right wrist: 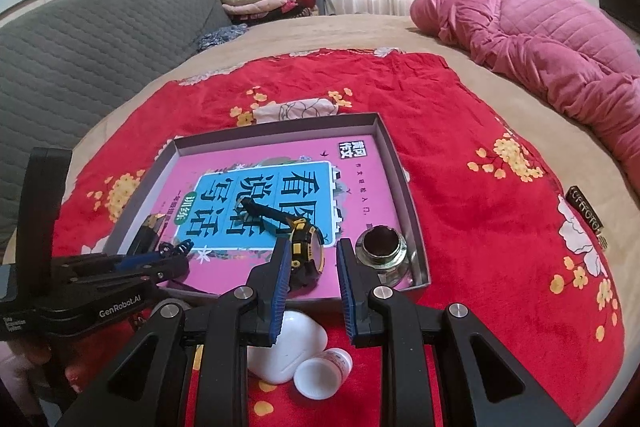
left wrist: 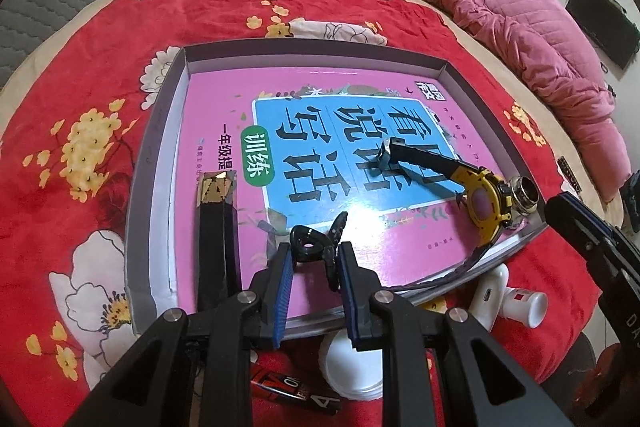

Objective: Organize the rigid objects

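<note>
The left tongs (left wrist: 314, 269), stamped "GenRobot.AI", pinched a glossy black plastic hair claw (left wrist: 316, 251) over the near edge of a shallow grey cardboard box lid (left wrist: 158, 155). The right tongs (right wrist: 310, 267) hung slightly parted, gripping nothing, above a smooth white case (right wrist: 298, 339) and a small white bottle (right wrist: 324, 371). Inside the lid a yellow-and-black watch (right wrist: 300, 243) and a round metal-rimmed jar (right wrist: 382, 253) lay on a pink book (left wrist: 320, 107) with large Chinese characters, on the bed's red floral blanket (right wrist: 460, 155).

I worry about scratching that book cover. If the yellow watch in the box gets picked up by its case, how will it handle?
The yellow watch probably has a rigid case, but its black strap would likely dangle and drag across the glossy book.
</note>
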The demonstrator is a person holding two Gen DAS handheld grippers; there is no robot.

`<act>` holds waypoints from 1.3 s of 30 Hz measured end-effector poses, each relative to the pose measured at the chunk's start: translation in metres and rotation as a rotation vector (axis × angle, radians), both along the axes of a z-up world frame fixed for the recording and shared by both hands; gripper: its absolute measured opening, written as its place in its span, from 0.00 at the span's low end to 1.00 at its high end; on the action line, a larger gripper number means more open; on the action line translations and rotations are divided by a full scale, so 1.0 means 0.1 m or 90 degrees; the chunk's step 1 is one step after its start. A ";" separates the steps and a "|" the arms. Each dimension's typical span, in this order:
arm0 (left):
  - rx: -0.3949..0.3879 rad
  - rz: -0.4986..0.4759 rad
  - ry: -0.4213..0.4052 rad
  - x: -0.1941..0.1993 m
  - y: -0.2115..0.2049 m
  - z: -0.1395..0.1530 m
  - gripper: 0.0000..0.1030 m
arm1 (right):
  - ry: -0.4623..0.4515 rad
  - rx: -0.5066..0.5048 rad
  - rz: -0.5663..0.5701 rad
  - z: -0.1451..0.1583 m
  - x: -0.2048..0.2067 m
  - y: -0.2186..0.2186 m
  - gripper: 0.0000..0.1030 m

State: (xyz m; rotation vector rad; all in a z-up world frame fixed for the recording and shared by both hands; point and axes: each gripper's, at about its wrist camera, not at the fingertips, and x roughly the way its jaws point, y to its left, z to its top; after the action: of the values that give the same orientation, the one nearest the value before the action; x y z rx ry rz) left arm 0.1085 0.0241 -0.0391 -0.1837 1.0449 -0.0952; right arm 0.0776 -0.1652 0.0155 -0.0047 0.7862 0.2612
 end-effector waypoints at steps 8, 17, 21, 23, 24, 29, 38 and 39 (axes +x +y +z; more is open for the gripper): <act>-0.004 -0.001 -0.020 -0.07 0.04 0.01 0.22 | 0.004 0.006 -0.013 0.01 0.00 -0.08 0.23; -0.015 0.005 -0.043 -0.15 0.11 0.05 0.22 | 0.002 0.008 -0.023 0.02 -0.01 -0.13 0.36; -0.023 0.008 -0.046 -0.16 0.13 0.06 0.22 | 0.000 0.006 -0.026 0.02 -0.01 -0.16 0.36; -0.029 0.005 -0.048 -0.18 0.15 0.07 0.22 | 0.001 0.005 -0.027 0.03 -0.02 -0.17 0.37; -0.031 0.005 -0.051 -0.19 0.16 0.07 0.22 | 0.003 0.008 -0.027 0.02 -0.02 -0.19 0.37; -0.037 0.009 -0.056 -0.25 0.20 0.11 0.22 | 0.004 0.013 -0.034 0.04 -0.03 -0.25 0.41; -0.022 -0.007 -0.072 -0.40 0.12 0.22 0.31 | 0.006 0.021 -0.015 0.06 -0.06 -0.23 0.43; -0.022 -0.007 -0.073 -0.41 0.12 0.23 0.33 | 0.005 0.022 -0.014 0.06 -0.07 -0.23 0.44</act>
State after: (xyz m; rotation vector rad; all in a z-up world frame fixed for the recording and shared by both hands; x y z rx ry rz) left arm 0.0670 0.0359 -0.0161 -0.2017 0.9299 -0.1326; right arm 0.0708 -0.1882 0.0213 0.0376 0.7893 0.2537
